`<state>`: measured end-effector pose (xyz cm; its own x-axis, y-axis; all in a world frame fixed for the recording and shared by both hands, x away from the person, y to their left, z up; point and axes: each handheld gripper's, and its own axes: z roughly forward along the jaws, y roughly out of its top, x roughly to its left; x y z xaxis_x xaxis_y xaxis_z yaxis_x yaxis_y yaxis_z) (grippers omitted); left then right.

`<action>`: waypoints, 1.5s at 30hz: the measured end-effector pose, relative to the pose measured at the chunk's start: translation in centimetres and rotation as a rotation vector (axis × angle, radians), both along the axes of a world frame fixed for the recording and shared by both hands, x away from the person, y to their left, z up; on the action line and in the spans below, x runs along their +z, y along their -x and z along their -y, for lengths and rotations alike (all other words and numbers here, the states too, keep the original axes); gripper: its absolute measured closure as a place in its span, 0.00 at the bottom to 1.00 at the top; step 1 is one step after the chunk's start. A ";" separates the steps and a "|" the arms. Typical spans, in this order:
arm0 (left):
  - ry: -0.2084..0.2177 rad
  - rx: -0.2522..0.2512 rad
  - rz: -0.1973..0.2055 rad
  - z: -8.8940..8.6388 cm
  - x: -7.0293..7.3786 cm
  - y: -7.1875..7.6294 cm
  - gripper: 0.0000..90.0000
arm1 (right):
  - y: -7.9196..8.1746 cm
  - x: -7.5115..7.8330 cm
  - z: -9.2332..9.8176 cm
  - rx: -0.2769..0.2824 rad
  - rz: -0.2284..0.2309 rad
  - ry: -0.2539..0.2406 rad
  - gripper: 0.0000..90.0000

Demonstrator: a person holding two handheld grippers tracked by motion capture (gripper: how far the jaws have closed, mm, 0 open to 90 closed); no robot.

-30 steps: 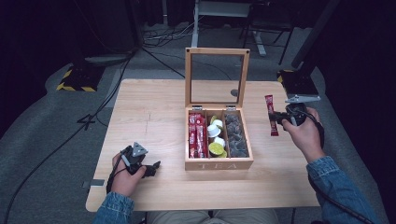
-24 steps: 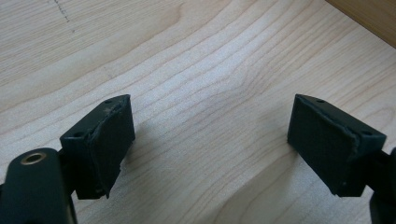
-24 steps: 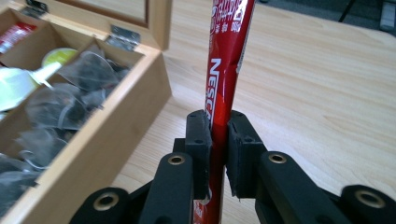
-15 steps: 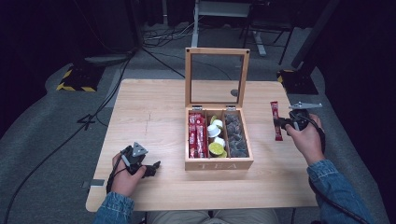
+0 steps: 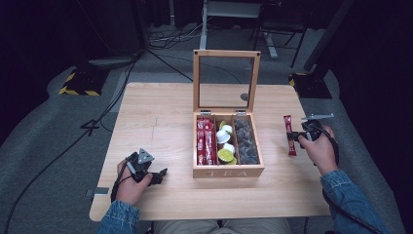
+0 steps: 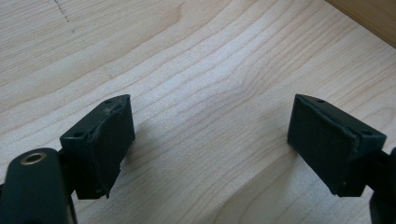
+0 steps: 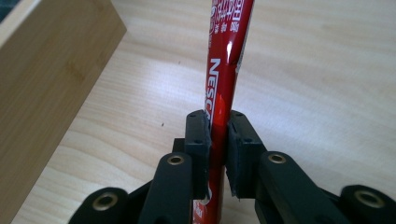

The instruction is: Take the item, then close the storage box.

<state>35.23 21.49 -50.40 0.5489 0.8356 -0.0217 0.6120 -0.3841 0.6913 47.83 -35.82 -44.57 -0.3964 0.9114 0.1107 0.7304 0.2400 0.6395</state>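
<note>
Right claw (image 7: 215, 135) is clamped on the red coffee stick (image 7: 224, 70). The stick is best laid flat on the worktop (image 5: 160, 122) beside the tea box (image 5: 228, 170) before release.

A slim red stick sachet (image 5: 289, 136) with white lettering, partly read as "NESC", is clamped between the closed jaws of the right gripper (image 7: 218, 140) near one end. It is held to the right of the wooden tea box (image 5: 228, 169), apart from it, above the table. Its glossy foil is slightly creased near the grip.
</note>
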 end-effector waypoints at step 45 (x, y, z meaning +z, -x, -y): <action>-0.003 -0.014 -0.003 0.3 0.0 -0.8 0.15 | 1.3 6.1 -1.0 0.071 0.314 -0.128 0.44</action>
<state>36.03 21.22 -50.40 0.5602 0.8281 -0.0204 0.6086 -0.3947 0.6883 46.49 -34.86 -38.46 -0.4910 0.8670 0.0852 0.4777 0.1861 0.8586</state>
